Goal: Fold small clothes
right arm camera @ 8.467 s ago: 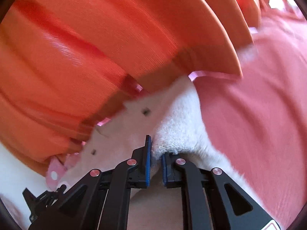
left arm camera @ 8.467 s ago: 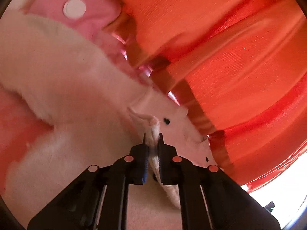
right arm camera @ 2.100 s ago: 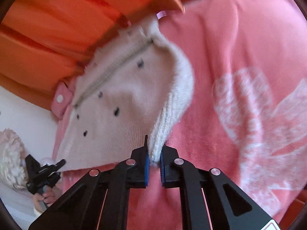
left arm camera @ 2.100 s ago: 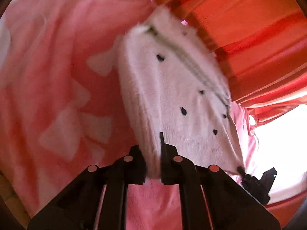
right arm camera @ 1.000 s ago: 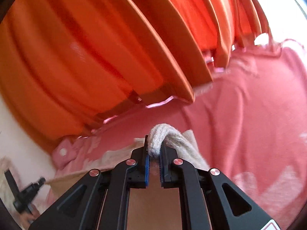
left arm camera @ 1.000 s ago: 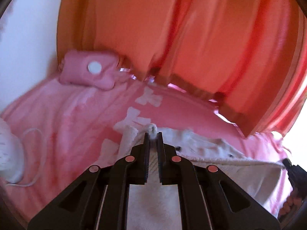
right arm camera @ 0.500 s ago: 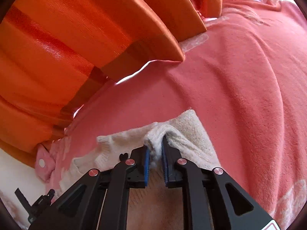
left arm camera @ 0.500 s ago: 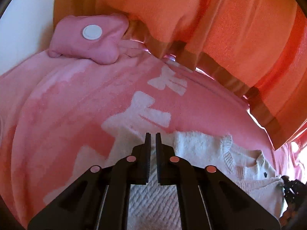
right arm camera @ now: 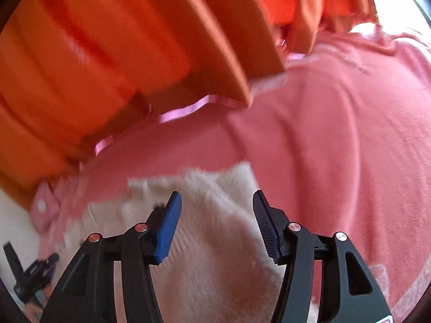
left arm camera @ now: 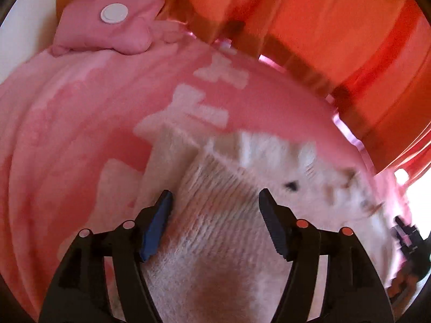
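The left claw (left arm camera: 215,202) stands about half open, and its jaws have just been opening. The ribbed edge of the cream sweater (left arm camera: 215,228) lies between them, but the pads do not press on it. The right claw (right arm camera: 215,202) is in the same condition: its jaws have just been opening too, the fluffy knit is under and between them, and nothing is held.

I judge that the step in hand is the release after one fold. Both claws have let the folded edge go onto the sweater, which rests on the pink blanket (left arm camera: 67,134) of a bed, not on a table. The next move, I think, calls for lifting both claws straight away from the knit, so that the fuzzy threads do not catch on the pads and pull the fold open. After that a new edge must be chosen for the second fold, or the cloth must be smoothed.

The long axis of the sweater seems to run across both views, from one claw to the other. The ribbed band lies near the left claw. Small dark marks show on the part further to the right in the left view, but this part is blurred, so I cannot tell where the neck points.

Beyond the sweater there is a pink cushion (left arm camera: 107,27) at the far edge of the bed, and an orange curtain (right arm camera: 107,67) hangs behind.
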Motion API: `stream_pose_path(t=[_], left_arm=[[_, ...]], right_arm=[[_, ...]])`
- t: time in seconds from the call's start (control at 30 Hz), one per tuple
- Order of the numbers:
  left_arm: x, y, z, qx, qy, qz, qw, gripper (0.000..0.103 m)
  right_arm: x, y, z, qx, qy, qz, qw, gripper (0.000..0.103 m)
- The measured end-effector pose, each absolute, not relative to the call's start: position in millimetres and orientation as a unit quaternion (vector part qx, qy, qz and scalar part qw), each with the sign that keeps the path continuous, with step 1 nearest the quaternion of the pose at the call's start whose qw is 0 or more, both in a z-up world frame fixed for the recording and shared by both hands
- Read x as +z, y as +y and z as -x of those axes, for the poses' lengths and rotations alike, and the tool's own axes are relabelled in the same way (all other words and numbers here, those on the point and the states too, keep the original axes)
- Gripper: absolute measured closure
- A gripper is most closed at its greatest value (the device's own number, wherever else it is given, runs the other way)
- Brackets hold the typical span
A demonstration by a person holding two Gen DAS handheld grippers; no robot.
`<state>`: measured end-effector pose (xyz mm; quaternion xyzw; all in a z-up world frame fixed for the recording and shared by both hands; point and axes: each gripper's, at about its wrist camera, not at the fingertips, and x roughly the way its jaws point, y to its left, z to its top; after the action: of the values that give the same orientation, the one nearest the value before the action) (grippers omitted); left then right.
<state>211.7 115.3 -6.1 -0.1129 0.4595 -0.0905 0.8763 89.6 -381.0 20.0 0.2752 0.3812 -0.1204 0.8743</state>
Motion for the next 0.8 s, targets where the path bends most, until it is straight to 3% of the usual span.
stream_pose_path(t=[0.07, 0.1, 0.13, 0.17, 0.2, 0.23, 0.43, 0.53, 0.63, 0.8], left_arm=[[-5.7, 110.4, -210.7, -0.081, 0.453, 0.096, 0.882, 0.055], [-3.9, 110.6, -209.9, -0.083, 0.448, 0.101, 0.884, 0.071], [-2.6, 111.9, -209.4, -0.085, 0.446, 0.107, 0.885, 0.087], [-0.6, 113.4, -208.7, -0.087, 0.441, 0.113, 0.886, 0.089], [1.5, 114.2, -208.3, -0.087, 0.436, 0.114, 0.888, 0.092], [5.8, 114.5, -206.2, -0.088, 0.428, 0.112, 0.893, 0.093], [49.1, 128.0, -214.1, -0.104, 0.334, 0.178, 0.920, 0.094], [47.1, 122.1, -228.6, -0.082, 0.328, 0.151, 0.929, 0.094], [11.3, 116.9, -248.0, -0.056, 0.385, 0.135, 0.911, 0.094], [1.9, 124.2, -252.9, -0.055, 0.399, 0.150, 0.903, 0.093]], right_arm=[[8.9, -374.9, -97.8, -0.115, 0.410, -0.257, 0.867, 0.048], [5.9, -371.8, -100.5, -0.113, 0.420, -0.245, 0.866, 0.050], [5.7, -369.1, -100.5, -0.114, 0.424, -0.237, 0.867, 0.059], [6.7, -366.4, -99.6, -0.114, 0.424, -0.226, 0.870, 0.066], [8.0, -365.3, -98.5, -0.113, 0.422, -0.222, 0.871, 0.087], [11.7, -365.2, -96.0, -0.111, 0.415, -0.223, 0.875, 0.093], [69.1, -390.4, -70.3, -0.077, 0.248, -0.321, 0.911, 0.096], [46.8, -393.3, -95.0, -0.111, 0.296, -0.296, 0.901, 0.096], [-3.5, -397.2, -118.3, -0.128, 0.382, -0.308, 0.862, 0.096], [23.6, -395.5, -105.4, -0.123, 0.325, -0.298, 0.889, 0.096]])
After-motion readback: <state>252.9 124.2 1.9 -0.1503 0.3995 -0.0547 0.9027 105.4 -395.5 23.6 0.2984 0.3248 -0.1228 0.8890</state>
